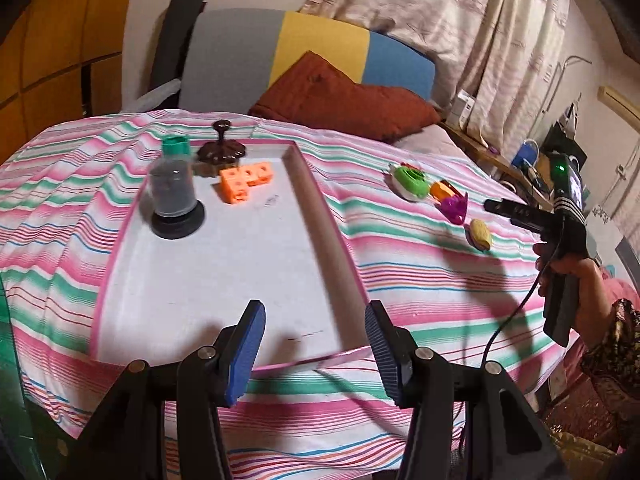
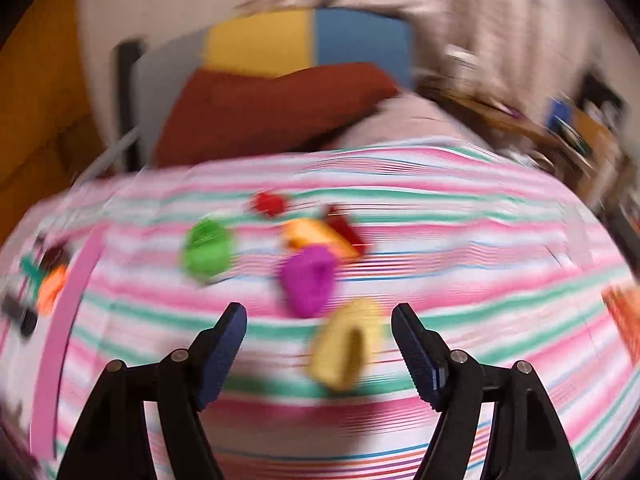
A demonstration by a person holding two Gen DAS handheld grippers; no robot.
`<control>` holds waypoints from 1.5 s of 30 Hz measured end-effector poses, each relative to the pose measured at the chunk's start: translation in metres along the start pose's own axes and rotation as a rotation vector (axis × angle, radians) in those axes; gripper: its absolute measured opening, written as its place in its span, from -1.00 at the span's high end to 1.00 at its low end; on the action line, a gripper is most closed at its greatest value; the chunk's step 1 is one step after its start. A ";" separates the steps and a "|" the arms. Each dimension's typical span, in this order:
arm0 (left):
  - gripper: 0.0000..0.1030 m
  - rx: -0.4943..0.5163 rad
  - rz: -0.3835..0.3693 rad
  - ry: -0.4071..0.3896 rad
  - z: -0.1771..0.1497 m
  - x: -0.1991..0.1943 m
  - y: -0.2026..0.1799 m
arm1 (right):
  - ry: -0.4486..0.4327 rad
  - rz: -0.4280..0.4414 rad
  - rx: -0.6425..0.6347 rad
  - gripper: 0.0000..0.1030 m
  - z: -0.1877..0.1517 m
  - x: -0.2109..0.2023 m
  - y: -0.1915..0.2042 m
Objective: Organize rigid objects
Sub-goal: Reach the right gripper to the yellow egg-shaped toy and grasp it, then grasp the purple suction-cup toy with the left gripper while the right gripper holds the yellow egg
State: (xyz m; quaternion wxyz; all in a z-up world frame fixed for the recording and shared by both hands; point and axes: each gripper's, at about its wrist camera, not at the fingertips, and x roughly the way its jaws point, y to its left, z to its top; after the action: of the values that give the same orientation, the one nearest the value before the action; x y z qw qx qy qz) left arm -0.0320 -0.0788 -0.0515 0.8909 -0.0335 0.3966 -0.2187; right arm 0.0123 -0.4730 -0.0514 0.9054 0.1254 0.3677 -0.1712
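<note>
Holding a bottle [image 1: 173,188], orange cubes [image 1: 244,182] and brown lid [image 1: 221,148], the tray [image 1: 316,216] sits below both spread, empty claws.

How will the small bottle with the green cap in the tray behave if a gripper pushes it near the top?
The bottle stands upright in the tray, tall for its width, so a high push would probably tip it. Its dark base looks wider than the body, which may steady it somewhat. The body looks round, so once down it would likely roll toward the orange blocks.
</note>
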 end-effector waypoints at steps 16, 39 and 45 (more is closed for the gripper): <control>-0.02 0.147 -0.058 0.040 -0.004 0.021 -0.074 | 0.249 0.101 0.124 -0.18 0.006 0.046 -0.017; -0.02 0.179 -0.126 0.120 0.109 0.152 -0.207 | 0.384 0.017 0.169 0.21 0.009 0.052 -0.051; -0.02 0.196 -0.113 0.146 0.133 0.198 -0.229 | 0.397 -0.004 0.159 0.21 0.012 0.054 -0.053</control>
State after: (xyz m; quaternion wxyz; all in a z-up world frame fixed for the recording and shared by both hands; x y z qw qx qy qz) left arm 0.0975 -0.3824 -0.0439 0.8450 0.0473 0.4346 -0.3081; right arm 0.0343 -0.5368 -0.0868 0.8020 0.2270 0.5245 -0.1736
